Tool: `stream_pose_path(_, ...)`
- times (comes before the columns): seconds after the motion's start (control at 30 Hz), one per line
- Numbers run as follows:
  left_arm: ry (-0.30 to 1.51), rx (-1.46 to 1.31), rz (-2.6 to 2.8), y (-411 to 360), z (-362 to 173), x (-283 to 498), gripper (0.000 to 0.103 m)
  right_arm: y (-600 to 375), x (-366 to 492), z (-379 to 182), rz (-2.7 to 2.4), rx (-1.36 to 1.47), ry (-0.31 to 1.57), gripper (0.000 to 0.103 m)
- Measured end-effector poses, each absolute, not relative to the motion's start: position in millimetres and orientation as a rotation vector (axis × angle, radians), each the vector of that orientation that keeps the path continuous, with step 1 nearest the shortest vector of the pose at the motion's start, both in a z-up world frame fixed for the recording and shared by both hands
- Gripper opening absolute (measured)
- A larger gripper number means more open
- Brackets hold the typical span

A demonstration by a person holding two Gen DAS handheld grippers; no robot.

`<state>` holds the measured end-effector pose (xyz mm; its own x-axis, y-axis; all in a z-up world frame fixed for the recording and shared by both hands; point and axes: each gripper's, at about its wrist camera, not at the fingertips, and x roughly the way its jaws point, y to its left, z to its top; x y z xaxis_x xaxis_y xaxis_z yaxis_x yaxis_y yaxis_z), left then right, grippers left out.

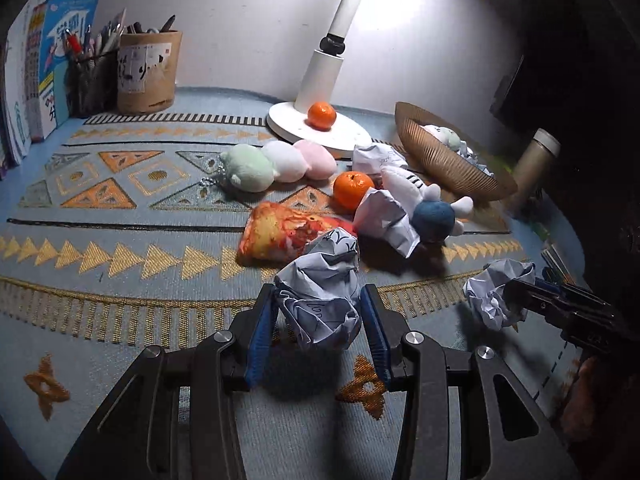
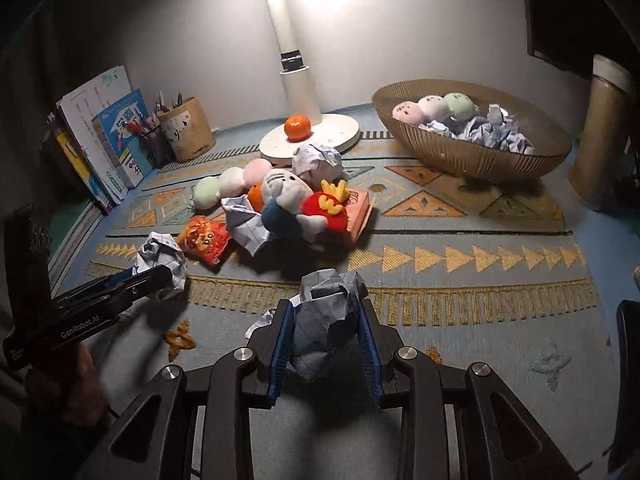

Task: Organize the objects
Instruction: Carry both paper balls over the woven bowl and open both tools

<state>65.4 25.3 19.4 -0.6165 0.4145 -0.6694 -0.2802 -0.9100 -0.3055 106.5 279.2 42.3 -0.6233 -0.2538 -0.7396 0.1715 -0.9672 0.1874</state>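
Right wrist: bare cloth (image 2: 480,320) beside bowl (image 2: 472,160)

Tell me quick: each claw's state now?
Left claw: shut on a crumpled paper ball.
Right claw: shut on another crumpled paper ball.

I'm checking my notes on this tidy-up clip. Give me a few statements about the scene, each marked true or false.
1. Each claw grips a crumpled paper ball: true; left claw holds one paper ball, right claw another.
2. The basket is empty: false; it holds plush dumplings and paper balls.
3. An orange sits on the lamp base: true.
4. The pen holders stand beside the basket: false; they stand by the books, across the mat.
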Motion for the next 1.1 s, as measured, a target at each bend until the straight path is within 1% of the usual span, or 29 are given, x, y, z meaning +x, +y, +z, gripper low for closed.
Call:
stream_pose_path(0.1,-0.281,-1.088,2.499,18.8,18.0,65.7,0.039,286.1,105.8,36.8,-2.618,1.229,-0.191,0.033)
stream_pose_path(0.13,-0.287,-1.100,2.496,18.3,16.5,65.1,0.039,287.8,106.3,36.1,-2.609,1.230,-0.206,0.039)
stream_pose_path(0.17,-0.284,-1.101,2.504,18.4,16.1,65.6,0.039,288.7,107.3,36.4,-2.605,1.231,-0.216,0.052)
stream_pose_path(0.2,-0.277,-1.091,2.510,18.8,16.8,66.8,0.039,290.6,109.8,36.9,-2.618,1.225,-0.218,0.058)
stream_pose_path(0.23,-0.269,-1.080,2.508,19.4,17.6,68.5,0.039,292.3,112.7,37.4,-2.635,1.221,-0.213,0.061)
stream_pose_path(0.37,-0.212,-1.037,2.541,25.8,22.4,75.0,0.040,300.2,116.5,37.0,-2.601,1.239,-0.254,0.061)
stream_pose_path(0.53,-0.186,-1.043,2.543,29.0,22.3,74.6,0.040,308.4,105.5,31.7,-2.513,1.271,-0.443,0.061)
stream_pose_path(0.63,-0.190,-1.062,2.524,29.2,20.3,72.6,0.040,308.6,99.4,27.8,-2.516,1.293,-0.482,0.061)
stream_pose_path(0.73,-0.182,-1.073,2.518,30.2,19.2,71.4,0.040,313.0,91.9,21.3,-2.481,1.313,-0.573,0.060)
stream_pose_path(0.77,-0.178,-1.074,2.518,30.6,19.1,71.5,0.040,313.4,90.5,19.3,-2.478,1.318,-0.583,0.050)
stream_pose_path(0.8,-0.174,-1.074,2.519,30.8,19.1,71.8,0.040,312.4,89.7,18.0,-2.463,1.314,-0.585,0.043)
stream_pose_path(0.83,-0.171,-1.076,2.518,31.0,19.0,71.7,0.040,311.0,90.1,18.0,-2.459,1.310,-0.578,0.038)
stream_pose_path(0.87,-0.170,-1.082,2.515,30.9,18.9,71.4,0.040,309.7,91.2,19.7,-2.475,1.303,-0.557,0.036)
stream_pose_path(1.0,-0.146,-1.146,2.460,35.1,24.3,64.1,0.040,313.5,98.2,38.4,-2.519,1.251,-0.504,0.036)
stream_pose_path(1.1,-0.071,-1.117,2.429,48.1,54.2,50.2,0.040,326.3,96.8,65.4,-2.579,1.185,-0.479,0.036)
